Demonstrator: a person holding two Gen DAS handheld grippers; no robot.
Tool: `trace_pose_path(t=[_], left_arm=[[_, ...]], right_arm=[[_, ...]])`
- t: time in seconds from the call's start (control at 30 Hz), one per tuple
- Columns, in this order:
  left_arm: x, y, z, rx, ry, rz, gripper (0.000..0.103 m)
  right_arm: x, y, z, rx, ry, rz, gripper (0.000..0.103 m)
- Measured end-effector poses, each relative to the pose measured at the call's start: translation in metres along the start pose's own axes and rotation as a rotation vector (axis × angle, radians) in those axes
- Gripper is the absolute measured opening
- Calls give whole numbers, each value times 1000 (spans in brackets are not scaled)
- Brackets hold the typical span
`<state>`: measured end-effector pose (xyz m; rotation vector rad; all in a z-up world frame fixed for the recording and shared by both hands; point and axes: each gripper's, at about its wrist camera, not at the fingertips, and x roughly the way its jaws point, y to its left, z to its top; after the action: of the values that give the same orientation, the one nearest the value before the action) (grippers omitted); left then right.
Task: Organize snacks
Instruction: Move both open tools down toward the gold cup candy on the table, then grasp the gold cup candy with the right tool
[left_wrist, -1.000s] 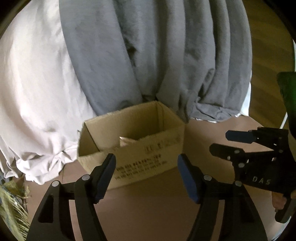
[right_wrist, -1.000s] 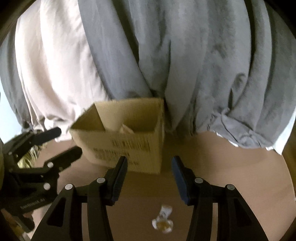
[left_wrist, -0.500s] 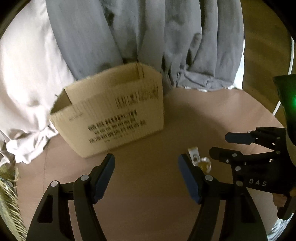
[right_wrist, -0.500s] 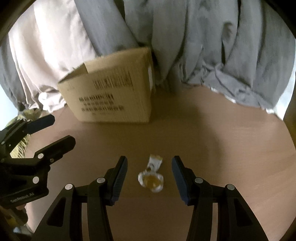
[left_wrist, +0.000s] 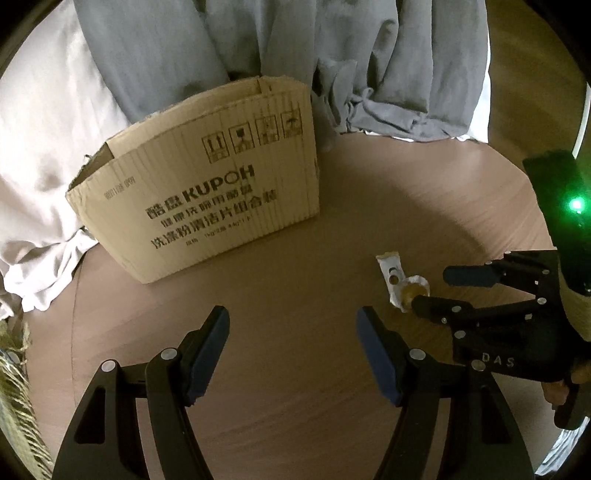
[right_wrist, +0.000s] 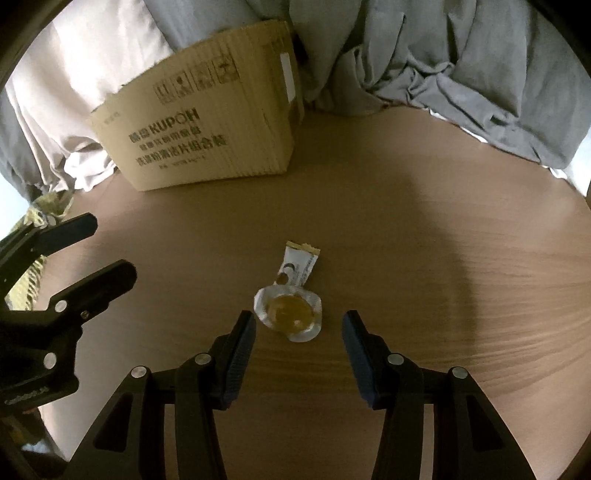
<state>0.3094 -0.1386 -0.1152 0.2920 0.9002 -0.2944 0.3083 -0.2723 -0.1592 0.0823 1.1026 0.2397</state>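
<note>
Right gripper poised over the last two snacks on the table.

The right gripper (right_wrist: 298, 334) hangs with its jaws wide and empty, and the jelly cup (right_wrist: 288, 314) sits on the table (right_wrist: 443, 258) just ahead of the gap, a touch left of centre. The sachet (right_wrist: 299, 266) lies touching the cup's far side, its long axis running away from the gripper and slightly right. The left gripper (left_wrist: 292, 341) is also wide and empty, with both snacks well off to its right, so the right one is plainly nearer. The box (right_wrist: 207, 129) stands farther back against the cloth (right_wrist: 443, 62); its inside is hidden from here, and the cup's contents are too dim to name.
</note>
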Motion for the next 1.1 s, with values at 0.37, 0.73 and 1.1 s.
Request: trace_pose_path(t=[0.37,0.73,1.1], left_arm=[[8,6,-3,-20,32,-3,71],[12,5,-1,-18,42,-36,71],[4,-12,7,20,15,-74,71]], right_arm=[[19,1,4,-20,35,5,44],[17,2,1,-15,24,4,34],[-18,0,-19,45,-42,21,34]])
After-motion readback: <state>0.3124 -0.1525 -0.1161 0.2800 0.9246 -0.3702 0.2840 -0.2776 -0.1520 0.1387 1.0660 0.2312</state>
